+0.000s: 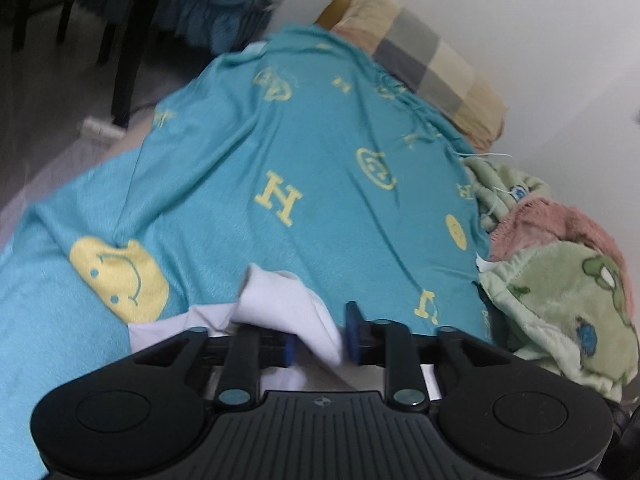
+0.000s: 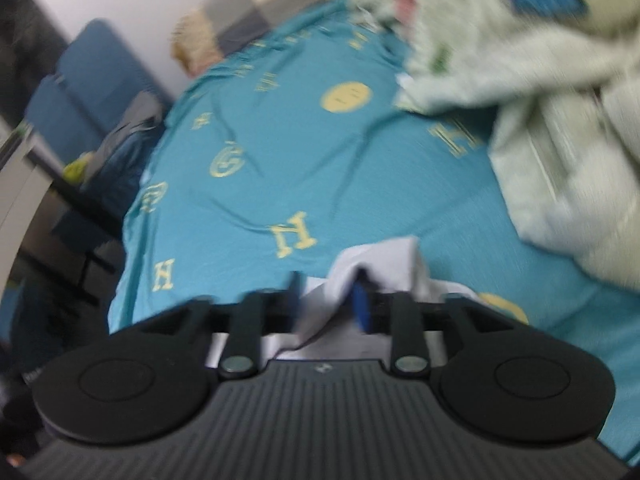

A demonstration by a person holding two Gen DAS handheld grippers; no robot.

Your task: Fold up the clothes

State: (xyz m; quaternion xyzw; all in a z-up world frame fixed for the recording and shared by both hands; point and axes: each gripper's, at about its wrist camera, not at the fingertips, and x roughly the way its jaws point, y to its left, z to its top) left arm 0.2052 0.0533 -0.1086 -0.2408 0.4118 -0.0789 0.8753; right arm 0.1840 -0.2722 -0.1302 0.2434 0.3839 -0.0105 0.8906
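A white garment point(image 1: 288, 304) is bunched between the blue pads of my left gripper point(image 1: 320, 340), which is shut on it just above the teal bed sheet point(image 1: 280, 152). In the right wrist view, my right gripper point(image 2: 332, 304) is shut on another part of the same white garment point(image 2: 384, 264), held above the teal sheet point(image 2: 300, 152). The rest of the garment hangs below the grippers and is mostly hidden. The right wrist view is blurred.
A green cartoon blanket point(image 1: 560, 300) and a pink towel point(image 1: 560, 220) are piled at the right. A checked pillow point(image 1: 432, 64) lies at the head by the white wall. The blanket point(image 2: 560, 100) fills the right. A blue chair point(image 2: 92, 92) stands left of the bed.
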